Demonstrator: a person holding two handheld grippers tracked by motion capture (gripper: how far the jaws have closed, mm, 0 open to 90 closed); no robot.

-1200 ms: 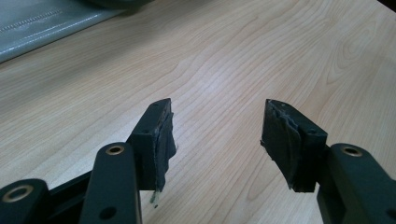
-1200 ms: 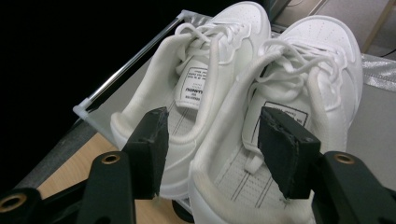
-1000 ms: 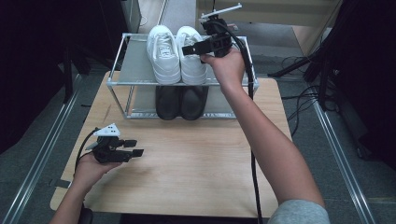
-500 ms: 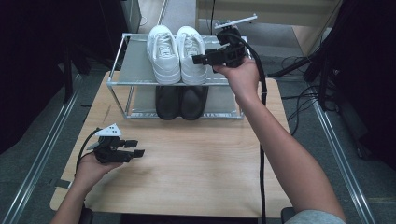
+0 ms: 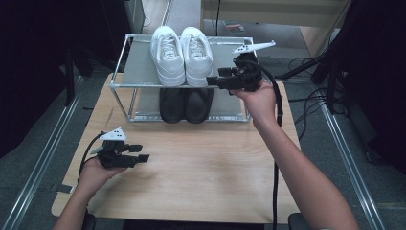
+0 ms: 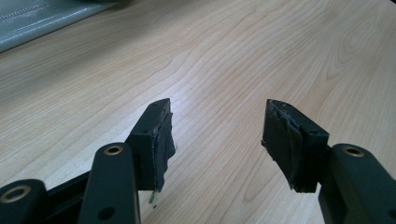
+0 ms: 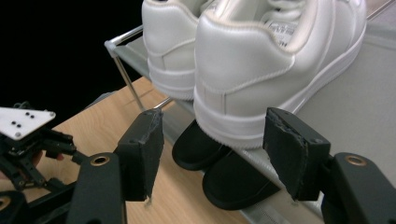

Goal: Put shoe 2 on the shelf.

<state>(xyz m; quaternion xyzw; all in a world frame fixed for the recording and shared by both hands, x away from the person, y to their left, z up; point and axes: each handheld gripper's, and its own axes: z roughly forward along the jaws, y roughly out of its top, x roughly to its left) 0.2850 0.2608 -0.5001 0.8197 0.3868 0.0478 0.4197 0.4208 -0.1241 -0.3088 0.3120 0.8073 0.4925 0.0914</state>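
wooden table (image 5: 206,172), pale grain, dark floor and metal rails to either side.

right gripper (image 5: 213,81): jaws wide apart, nothing between the pads; held level at the front right edge of the rack's top shelf, jaw tips just beside the heel of the right-hand white shoe (image 5: 196,55), not touching. its own view (image 7: 212,154) shows that heel (image 7: 247,79) close up and lying past the gap between the jaws, the second white shoe (image 7: 168,51) beside it, and the black shoes (image 7: 224,168) on the shelf beneath.

left gripper (image 5: 139,153): jaws wide apart, empty; low over the table's front left part, well apart from the rack. its own view (image 6: 217,135) shows bare wood grain between the pads and a strip of grey in the far corner.

metal rack (image 5: 124,62): two shelves, at the table's far edge. high view gives both pairs side by side, toes pointing away, white above black.

writing: a tongue label on one white shoe, too blurred to read.
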